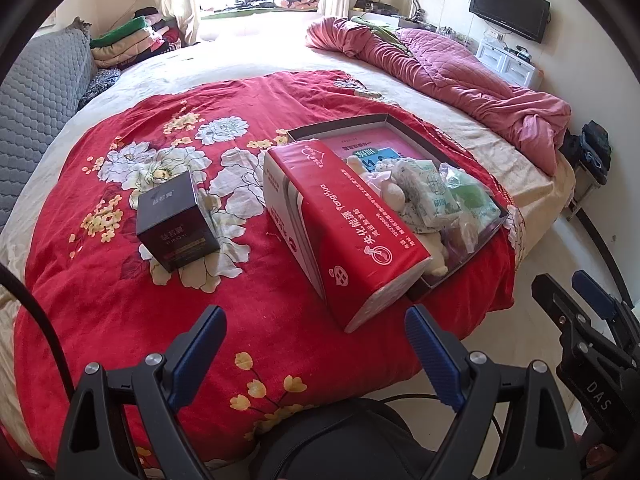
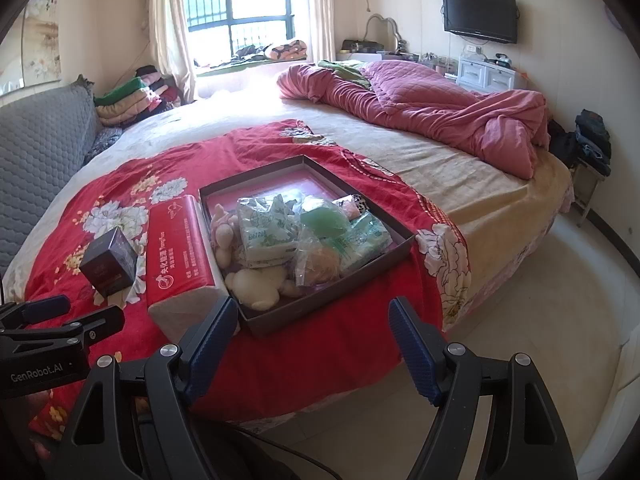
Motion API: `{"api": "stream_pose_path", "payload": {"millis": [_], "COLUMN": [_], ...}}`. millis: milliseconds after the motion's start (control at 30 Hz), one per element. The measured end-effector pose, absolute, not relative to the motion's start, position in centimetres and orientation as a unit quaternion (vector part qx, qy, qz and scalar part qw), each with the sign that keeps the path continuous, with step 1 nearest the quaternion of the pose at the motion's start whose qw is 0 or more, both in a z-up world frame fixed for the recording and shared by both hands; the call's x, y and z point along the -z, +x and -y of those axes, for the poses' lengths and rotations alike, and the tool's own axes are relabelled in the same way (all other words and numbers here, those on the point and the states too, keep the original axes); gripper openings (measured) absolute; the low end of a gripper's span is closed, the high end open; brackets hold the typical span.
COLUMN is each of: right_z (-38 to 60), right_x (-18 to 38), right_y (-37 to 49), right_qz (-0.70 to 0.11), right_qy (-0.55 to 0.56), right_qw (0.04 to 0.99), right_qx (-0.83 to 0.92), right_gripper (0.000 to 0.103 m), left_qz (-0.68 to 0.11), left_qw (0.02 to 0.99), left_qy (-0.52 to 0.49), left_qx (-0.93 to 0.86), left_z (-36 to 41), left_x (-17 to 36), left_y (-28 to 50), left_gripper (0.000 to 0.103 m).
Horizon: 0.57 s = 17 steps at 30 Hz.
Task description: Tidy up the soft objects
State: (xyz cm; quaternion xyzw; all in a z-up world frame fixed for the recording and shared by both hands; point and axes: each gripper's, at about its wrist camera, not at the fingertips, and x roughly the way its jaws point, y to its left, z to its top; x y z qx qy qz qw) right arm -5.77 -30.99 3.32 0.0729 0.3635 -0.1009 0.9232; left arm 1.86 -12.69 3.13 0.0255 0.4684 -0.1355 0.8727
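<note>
Both tongs hover at the near edge of the bed, angled down toward it. The left tongs (image 1: 316,332) stand wide open with nothing between the blue-padded fingers; the right tongs (image 2: 314,328) likewise gape, empty. A red floral blanket (image 1: 120,280) with white and yellow blossoms covers the near part of the cream-sheeted bed (image 2: 460,168). On it sits a shallow dark cardboard tray with a pink printed base (image 2: 320,302), its near corner just ahead of the right tongs. Inside the tray lie the soft things, bunched together: a cream plush toy (image 2: 260,280) at the near left corner, green-and-white packets of tissues (image 2: 268,224) in the middle, a clear plastic bag holding something tan (image 2: 316,260), and a green soft block (image 2: 324,220) behind it. A long red wrapped pack of tissues (image 1: 340,224) lies along the tray's left side, tilted up against its rim in the left wrist view. Well left of that, apart from everything, a small dark cube-shaped box with gold lettering (image 1: 176,224) stands on the blanket. Farther back a crumpled pink quilt (image 2: 440,104) sprawls across the bed's right side. A grey quilted headboard (image 1: 36,104) runs along the left, folded clothes (image 2: 136,96) stacked beyond it near the window. A black television (image 2: 480,16) hangs on the far wall.
</note>
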Motion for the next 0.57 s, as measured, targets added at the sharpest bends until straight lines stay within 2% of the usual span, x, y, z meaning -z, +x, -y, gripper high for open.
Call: {"api": "stream_pose_path", "payload": {"millis": [567], "right_z": [30.6], "right_x": [-3.5], "right_y": [-5.4], "right_qz": [-0.368], "right_qy": [0.057], "right_qw": [0.923], "right_qx": [0.096], "right_gripper": [0.079], "left_qz": [-0.448], "left_qw": [0.883], "left_qy": [0.018], "left_qx": [0.136], "left_z": [12.7], "left_x": [-4.6], "left_y": [2.3], "left_gripper": [0.091]}}
